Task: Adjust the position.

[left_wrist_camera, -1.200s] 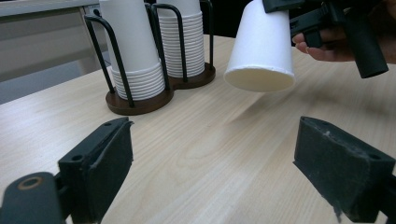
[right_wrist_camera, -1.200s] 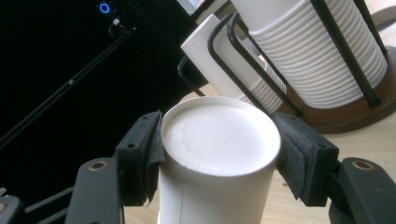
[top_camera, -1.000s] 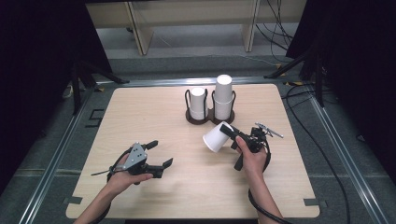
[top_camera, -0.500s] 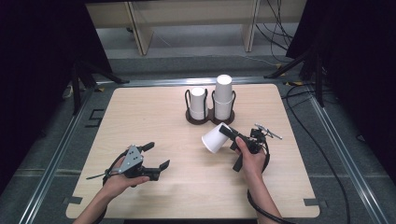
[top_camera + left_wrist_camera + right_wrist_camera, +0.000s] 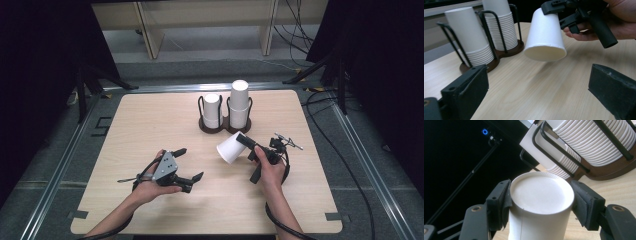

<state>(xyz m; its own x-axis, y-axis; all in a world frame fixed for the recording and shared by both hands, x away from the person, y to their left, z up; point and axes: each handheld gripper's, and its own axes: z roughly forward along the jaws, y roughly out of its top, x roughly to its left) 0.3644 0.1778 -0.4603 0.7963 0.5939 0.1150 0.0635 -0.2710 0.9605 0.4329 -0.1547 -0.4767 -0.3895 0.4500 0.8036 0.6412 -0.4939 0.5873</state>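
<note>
A light wooden table (image 5: 150, 120) stands on a grey floor. At its twelve o'clock edge sits a dark double cup holder (image 5: 225, 125) with two stacks of white paper cups (image 5: 239, 102), the right stack taller. At about four o'clock from the table's centre, the person's right hand holds the right gripper (image 5: 246, 144), its jaws pinching a single white paper cup (image 5: 230, 148) near its closed base; the cup is tipped on its side above the table, mouth toward seven o'clock. At seven o'clock, the left hand (image 5: 150, 187) holds the left gripper (image 5: 192, 164) just above the wood, jaws spread wide apart with nothing between them, pointing toward the cup.
</note>
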